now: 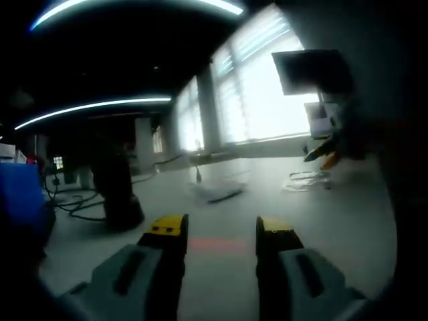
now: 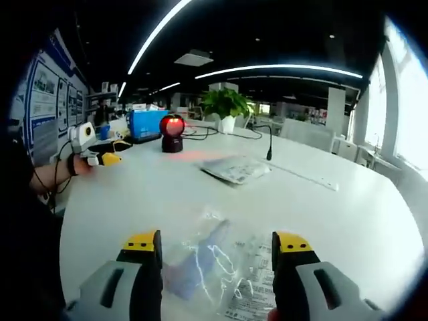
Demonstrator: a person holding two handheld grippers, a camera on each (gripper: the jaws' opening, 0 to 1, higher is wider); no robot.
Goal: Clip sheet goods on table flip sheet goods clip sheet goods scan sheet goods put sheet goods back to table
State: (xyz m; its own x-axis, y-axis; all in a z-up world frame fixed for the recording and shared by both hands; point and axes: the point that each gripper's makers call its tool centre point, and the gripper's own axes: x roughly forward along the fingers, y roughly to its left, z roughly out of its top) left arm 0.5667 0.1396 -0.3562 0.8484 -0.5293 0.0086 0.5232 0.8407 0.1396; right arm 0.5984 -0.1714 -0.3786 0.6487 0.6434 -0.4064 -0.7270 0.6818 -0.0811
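The right hand-held gripper (image 2: pixel 217 251) has grey jaws with yellow tips over black pads; between them lies a clear sheet goods packet (image 2: pixel 217 267) with blue contents and a white label in black print. Ahead on the white worktop (image 2: pixel 334 214) sits a black scanner (image 2: pixel 172 132) glowing red, beside a blue box (image 2: pixel 147 124). The left hand-held gripper (image 1: pixel 221 234) shows the same grey, yellow and black, a faint red patch between its 2 jaws

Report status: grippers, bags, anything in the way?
Both grippers open, empty. Right gripper over clear bag; second bag beyond. Left gripper facing scanner. Nothing blocking.
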